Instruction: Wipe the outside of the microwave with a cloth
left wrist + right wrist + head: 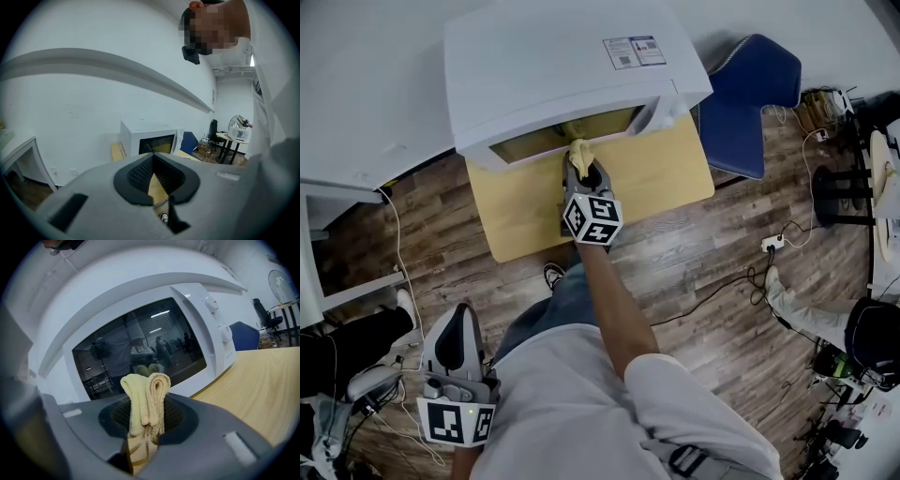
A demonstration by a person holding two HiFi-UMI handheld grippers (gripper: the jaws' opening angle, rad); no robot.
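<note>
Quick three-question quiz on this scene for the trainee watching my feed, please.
1. True or false: the right tool is shut on a folded yellow cloth.
2. Which part of the microwave does the cloth face? A) the door glass B) the top C) the back
3. Fill in: the ___ tool, held low by the person's side and away from the microwave, carries nothing.
Key: 1 true; 2 A; 3 left, that is, the left tool.
</note>
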